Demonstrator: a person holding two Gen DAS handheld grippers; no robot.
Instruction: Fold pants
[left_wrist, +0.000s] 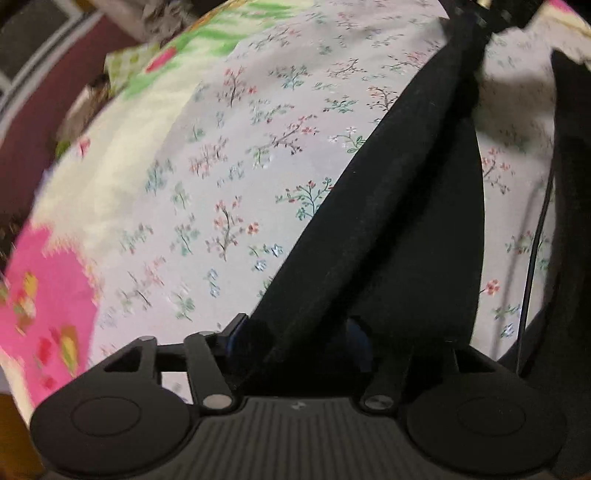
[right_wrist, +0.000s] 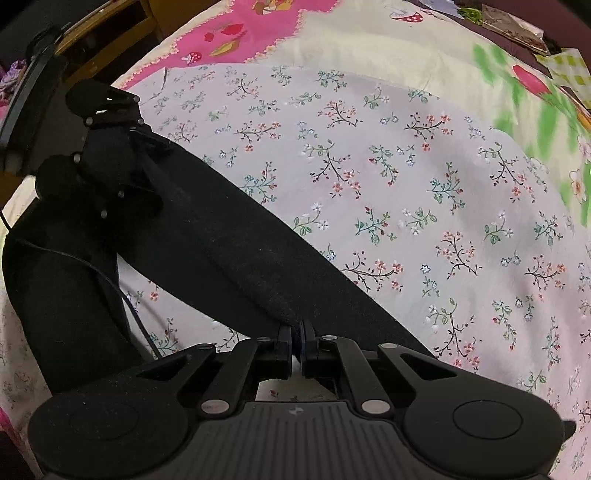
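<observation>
Lighting, both wrist views: dim, warm indoor light. My left view is smeared by motion blur (worst at its left edge); the right view is sharper. Heavy fisheye bending at the rims, corners black. Black pants (right_wrist: 229, 251) show little detail.

Item count, both wrist views combined:

- Pants (right_wrist: 229, 236): one pair, black. Two leg sections are visible, one stretched between the grippers and one hanging at the lower left.
- Grippers: two, the left gripper (right_wrist: 147, 147) and the right gripper (right_wrist: 297, 332).
- Floral sheet (right_wrist: 424, 184): one, pale with small sprigs.
- Patterned bedcover (right_wrist: 369, 48): one, cream with pink and green patches.
- Cable (right_wrist: 110, 280): one thin black lead.
- Loose items at the bedcover's far edge (right_wrist: 517, 29): probably three or four; blur and distortion prevent a firm count.
</observation>
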